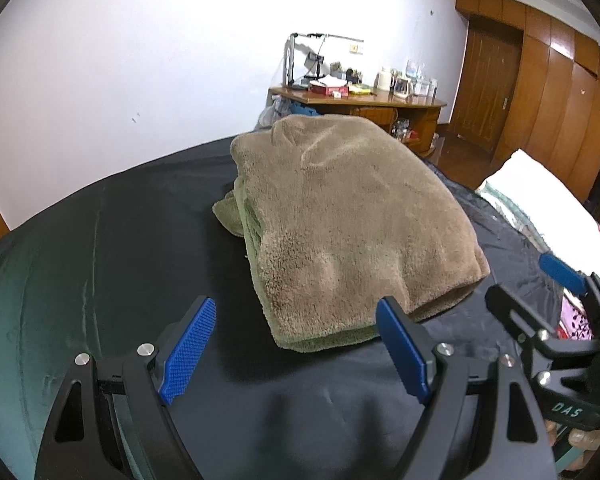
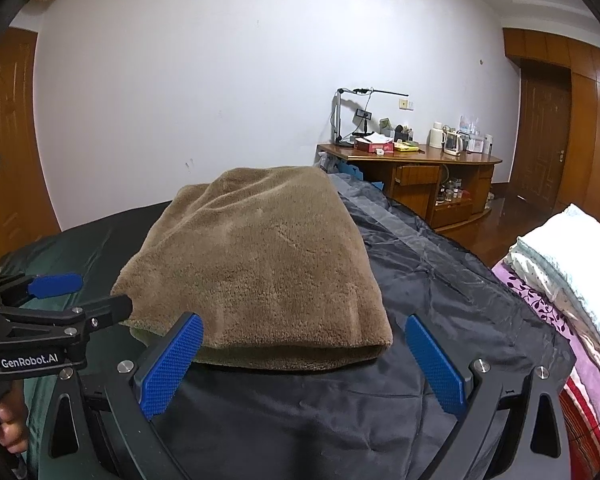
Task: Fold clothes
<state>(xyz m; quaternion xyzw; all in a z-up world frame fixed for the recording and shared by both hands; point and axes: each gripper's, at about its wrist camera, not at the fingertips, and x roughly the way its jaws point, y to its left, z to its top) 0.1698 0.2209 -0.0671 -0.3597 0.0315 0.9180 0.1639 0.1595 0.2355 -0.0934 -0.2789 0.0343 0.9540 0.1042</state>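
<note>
Both the left gripper (image 1: 296,354) and right gripper (image 2: 306,364) were held apart, empty; the folded fleece garment (image 1: 352,216) could be unfolded if snagged.

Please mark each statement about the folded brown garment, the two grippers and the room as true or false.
1. The brown fleece garment lies folded on the dark cover. True.
2. The left gripper is shut on the garment. False: its jaws stand open, holding nothing.
3. The right gripper is open, just before the garment's near edge. True.
4. The wooden desk is bare. False: a lamp, a kettle and boxes stand on it.
</note>
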